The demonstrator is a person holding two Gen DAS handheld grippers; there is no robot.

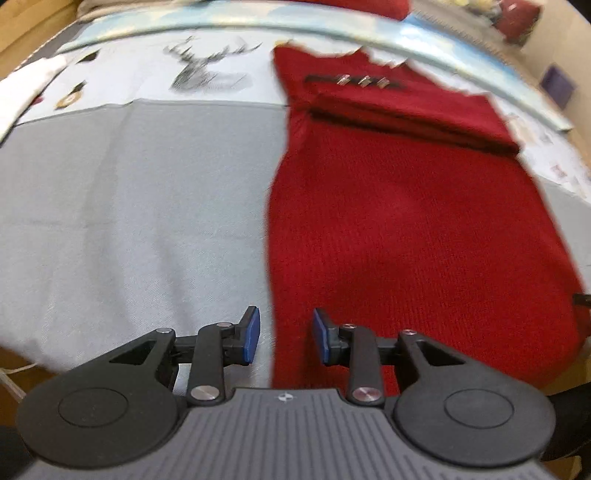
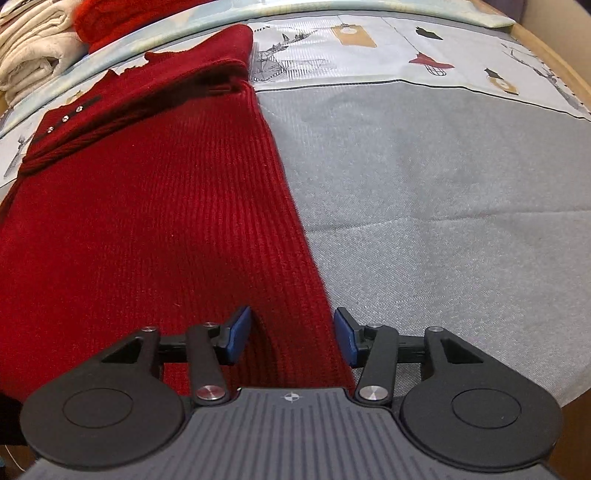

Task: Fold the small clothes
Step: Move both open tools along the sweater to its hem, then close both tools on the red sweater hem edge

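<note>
A red knitted garment [image 1: 406, 229] lies flat on the grey bedcover [image 1: 140, 221], its sleeves folded across the chest below a row of metal buttons [image 1: 364, 80]. My left gripper [image 1: 286, 334] hangs open just over the garment's left edge near the hem, with one pad above the grey cover and the other above the red knit. In the right wrist view the same garment [image 2: 147, 221] fills the left half. My right gripper [image 2: 293, 334] is open and straddles the garment's right edge near the hem. Neither pair of pads presses on the cloth.
The grey cover [image 2: 443, 221] has a printed pale border [image 2: 369, 48] along its far side. A stack of folded white cloth [image 2: 33, 55] and another red item [image 2: 122, 14] sit at the far left corner. A wooden edge [image 2: 554, 55] runs on the right.
</note>
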